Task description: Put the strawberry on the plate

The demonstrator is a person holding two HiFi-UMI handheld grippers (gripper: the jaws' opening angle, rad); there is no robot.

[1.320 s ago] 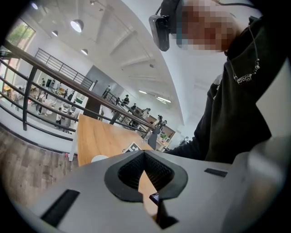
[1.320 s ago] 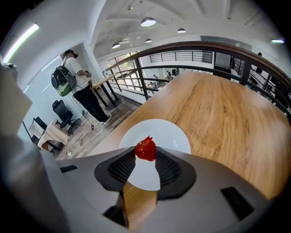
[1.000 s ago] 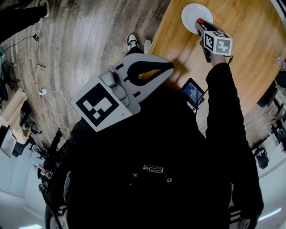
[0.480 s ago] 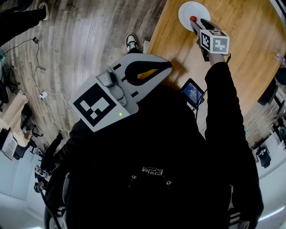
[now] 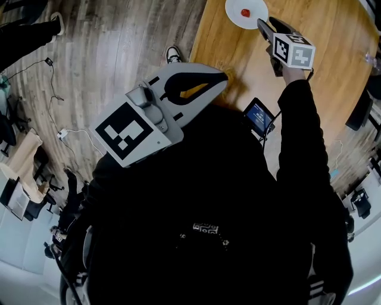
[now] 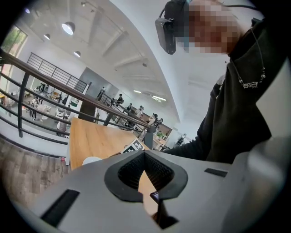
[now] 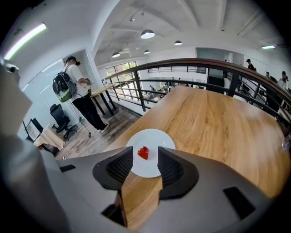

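The job looks all but done: the strawberry (image 5: 245, 12) already lies on the plate (image 5: 233, 7), free of either tool, and what is left seems to be only drawing the arm back. Nearest the body, the left tool (image 5: 222, 78) is held level in front of the chest, off the edge of the bench (image 5: 333, 36). Its own view shows the left tool (image 6: 144, 153) clenched, jaw tips meeting with nothing between them, only a sliver of wood showing through the gap lower down; it appears to take no part in the task. Farther out, at the end of the outstretched sleeve, the right tool (image 5: 262, 24) points steeply down toward the plate from just beside its near rim. In its own view the right tool (image 7: 145, 160) is released: its jaws have just been opening and now stand wide, and the pads press on nothing. The strawberry (image 7: 142, 153) shows through the gap between them but sits beyond the tips, resting near the middle of the white plate (image 7: 155, 139) and apart from both jaws. The plate stands near one edge of the bench (image 7: 218, 123), with bare wood stretching away behind it to a railing.
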